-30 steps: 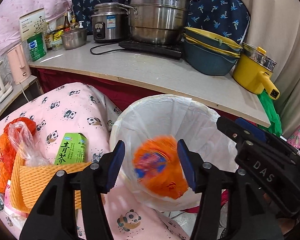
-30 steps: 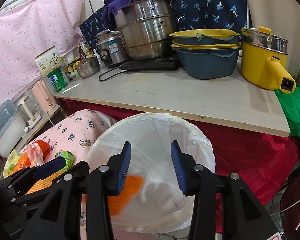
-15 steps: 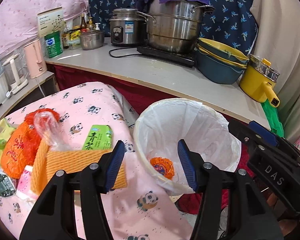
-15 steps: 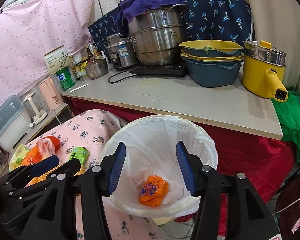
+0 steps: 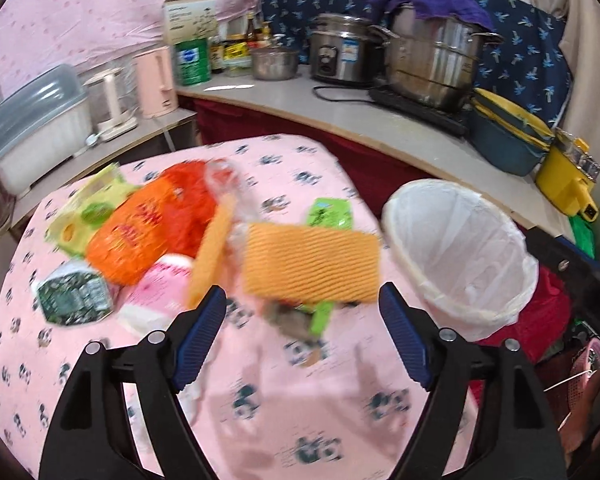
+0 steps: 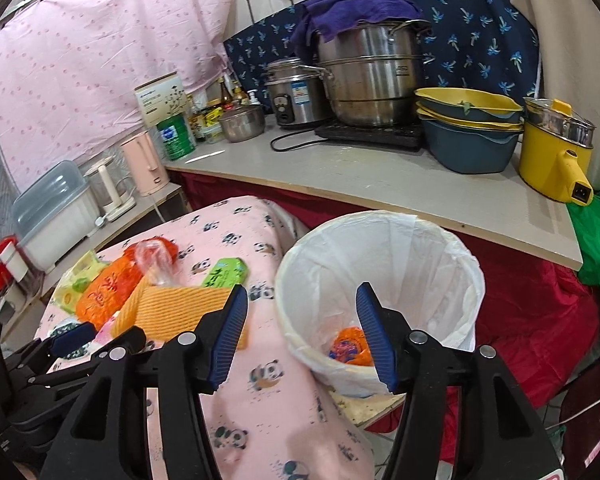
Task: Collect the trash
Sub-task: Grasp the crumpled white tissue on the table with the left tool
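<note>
My left gripper (image 5: 302,334) has just been widening, empty, above the orange foam (image 5: 312,264). My right gripper (image 6: 302,332), also just spreading, holds nothing beside the bin (image 6: 380,280).

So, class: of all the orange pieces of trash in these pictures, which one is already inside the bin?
The small crumpled orange wrapper with blue print, lying at the bottom of the white-lined bin. The orange foam net and orange bag lie on the panda cloth.

Your frames are evenly, softly lit with faint shadows; the left wrist view smears with motion blur across the trash pile (image 5: 204,240), and both show dark fisheye-curved corners.
</note>
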Available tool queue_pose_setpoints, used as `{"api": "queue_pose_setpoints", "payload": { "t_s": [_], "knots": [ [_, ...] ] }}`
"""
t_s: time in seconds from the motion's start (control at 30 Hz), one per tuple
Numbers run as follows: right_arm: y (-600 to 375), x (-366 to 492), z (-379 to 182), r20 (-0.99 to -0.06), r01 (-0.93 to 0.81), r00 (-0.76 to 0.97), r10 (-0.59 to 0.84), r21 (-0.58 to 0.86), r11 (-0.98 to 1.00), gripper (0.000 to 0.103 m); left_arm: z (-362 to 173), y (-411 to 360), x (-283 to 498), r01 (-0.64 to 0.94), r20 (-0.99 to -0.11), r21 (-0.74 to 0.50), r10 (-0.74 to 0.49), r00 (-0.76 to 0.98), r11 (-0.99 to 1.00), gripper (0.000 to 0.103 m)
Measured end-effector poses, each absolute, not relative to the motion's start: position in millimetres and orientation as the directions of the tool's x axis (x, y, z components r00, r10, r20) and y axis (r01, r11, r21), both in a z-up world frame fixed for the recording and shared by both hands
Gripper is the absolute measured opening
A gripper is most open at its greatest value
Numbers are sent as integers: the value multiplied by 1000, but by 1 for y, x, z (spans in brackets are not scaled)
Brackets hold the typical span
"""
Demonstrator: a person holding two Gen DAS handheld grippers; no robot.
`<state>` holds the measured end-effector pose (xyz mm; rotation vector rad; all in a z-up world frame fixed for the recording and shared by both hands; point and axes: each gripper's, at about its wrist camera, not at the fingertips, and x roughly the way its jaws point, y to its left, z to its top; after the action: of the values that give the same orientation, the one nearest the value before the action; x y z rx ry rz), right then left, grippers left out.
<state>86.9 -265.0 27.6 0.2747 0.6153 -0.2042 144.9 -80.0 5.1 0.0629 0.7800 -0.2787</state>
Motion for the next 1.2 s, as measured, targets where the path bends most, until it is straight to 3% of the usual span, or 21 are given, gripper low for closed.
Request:
{"api": "queue_pose_setpoints", "payload": {
  "t_s": [0.3, 0.8, 1.0, 1.07, 1.17, 1.2],
  "knots": [
    [-221, 86, 20, -617, 208, 785, -51, 184, 961, 56, -31, -19, 137, 173, -755, -24, -131, 643, 985, 75],
    [-162, 102, -10, -683, 143, 730, 8, 164, 976, 56, -73, 31, 140, 137, -814, -81, -145, 562, 987, 74],
    [-148, 111, -20, -705, 127, 709, 19, 154, 980, 56, -84, 35, 145, 145, -832, -124, -183, 524, 982, 51],
    [-145, 114, -23, -710, 122, 704, 21, 150, 981, 56, -83, 35, 146, 156, -831, -128, -192, 522, 979, 33],
    [-141, 117, -25, -713, 117, 700, 23, 146, 982, 56, -82, 33, 146, 170, -833, -154, -221, 508, 973, 15],
    [-140, 118, -25, -714, 116, 700, 23, 146, 982, 56, -81, 33, 145, 171, -831, -156, -223, 510, 973, 14]
  ]
}}
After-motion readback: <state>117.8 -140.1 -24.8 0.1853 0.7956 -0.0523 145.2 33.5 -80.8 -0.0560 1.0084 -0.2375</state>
